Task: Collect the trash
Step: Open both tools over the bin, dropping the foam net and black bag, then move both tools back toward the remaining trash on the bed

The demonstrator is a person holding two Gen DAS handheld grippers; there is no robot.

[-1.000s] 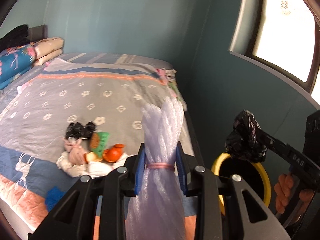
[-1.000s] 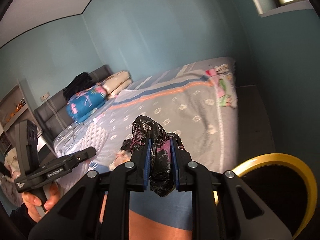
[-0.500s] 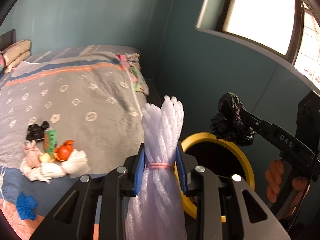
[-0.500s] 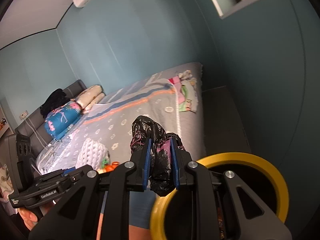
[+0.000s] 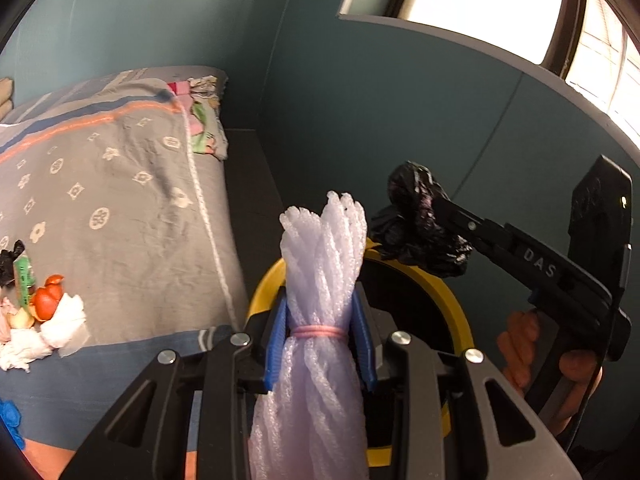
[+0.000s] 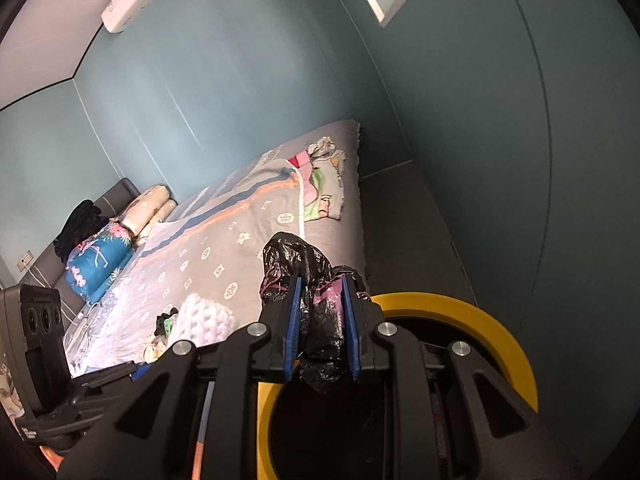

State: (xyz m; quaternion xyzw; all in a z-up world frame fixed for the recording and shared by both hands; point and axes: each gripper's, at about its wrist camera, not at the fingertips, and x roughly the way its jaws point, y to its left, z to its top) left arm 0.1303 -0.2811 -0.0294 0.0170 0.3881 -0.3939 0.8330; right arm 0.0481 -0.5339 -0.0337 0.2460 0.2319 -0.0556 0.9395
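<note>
Pinching a bundle of white foam netting (image 5: 324,264) in the left gripper (image 5: 322,320), blue pads on either side at the pink rubber band (image 5: 318,332), jaws just starting to ease apart with the bundle between them. Standing upright, top fanned out, right above the near-left rim of the yellow-rimmed bin (image 5: 456,312).

Clamped on a crumpled black plastic bag (image 6: 308,264) in the right gripper (image 6: 320,320), pads pressed into it from both sides. Hanging over the near-left edge of the bin's dark opening in the right wrist view; in the left wrist view, held just right of the foam, above the far rim. Gripped at the handle by a hand (image 5: 560,360) at the far right.

On the grey patterned bed (image 5: 120,200) to the left: more trash near the edge, with orange peel (image 5: 48,306), crumpled white tissue (image 5: 40,340) and a scrap of black plastic (image 5: 10,256), well apart from the bin.
</note>
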